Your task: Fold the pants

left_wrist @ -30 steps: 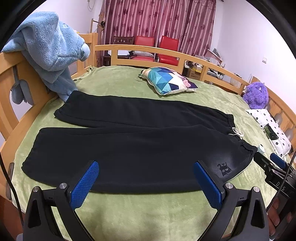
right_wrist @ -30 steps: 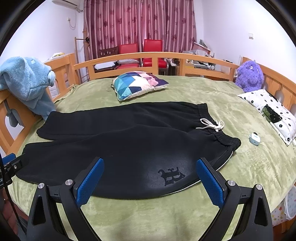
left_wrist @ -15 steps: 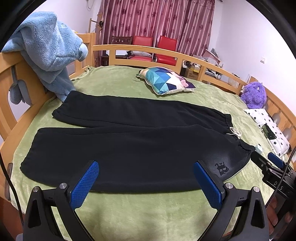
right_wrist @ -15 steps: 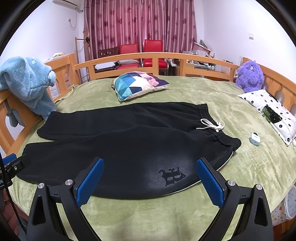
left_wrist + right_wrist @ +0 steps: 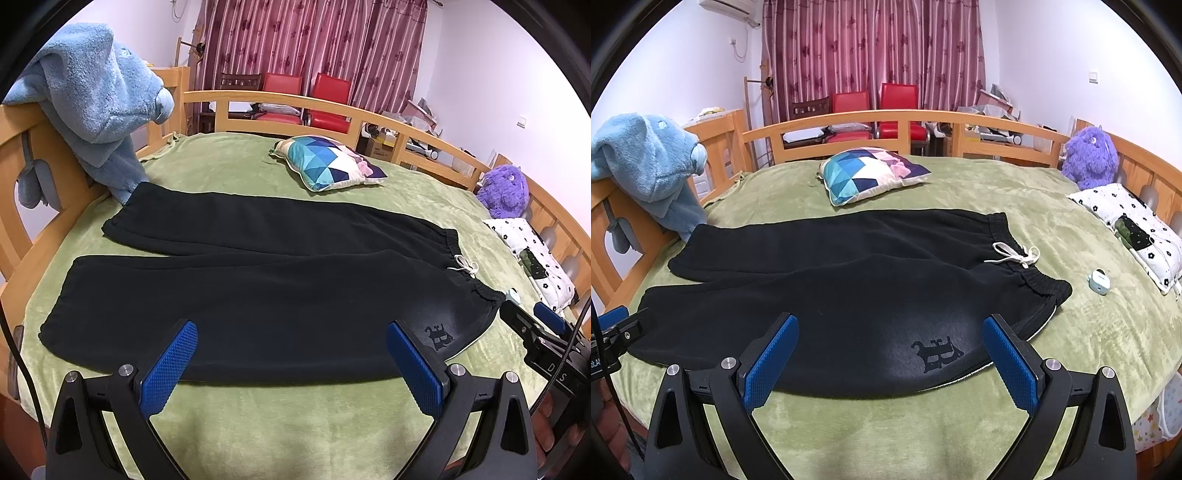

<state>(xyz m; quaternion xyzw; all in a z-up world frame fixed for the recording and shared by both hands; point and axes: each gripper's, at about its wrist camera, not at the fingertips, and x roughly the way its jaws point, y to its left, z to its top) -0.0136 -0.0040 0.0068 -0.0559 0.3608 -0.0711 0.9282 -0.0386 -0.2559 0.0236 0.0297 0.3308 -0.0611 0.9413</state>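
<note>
Black pants (image 5: 258, 295) (image 5: 831, 288) lie flat on a green bed cover, both legs stretched to the left, waistband with a white drawstring (image 5: 1015, 254) at the right. A dark emblem (image 5: 936, 354) marks the near hip. My left gripper (image 5: 291, 354) hovers open over the near leg's front edge, nothing between its blue pads. My right gripper (image 5: 890, 350) is open too, above the hip area by the emblem. Neither touches the cloth. The right gripper's tip (image 5: 535, 328) shows at the left wrist view's right edge.
A patterned pillow (image 5: 871, 173) lies behind the pants. A blue plush towel (image 5: 96, 107) hangs on the left wooden rail (image 5: 22, 236). A purple plush toy (image 5: 1089, 155), a floral pillow (image 5: 1137, 229) and a small pale case (image 5: 1099, 282) lie to the right.
The left wrist view has shifted slightly, so the pants sit a little lower and to the left in it. The right gripper has barely moved. Both stay open.
</note>
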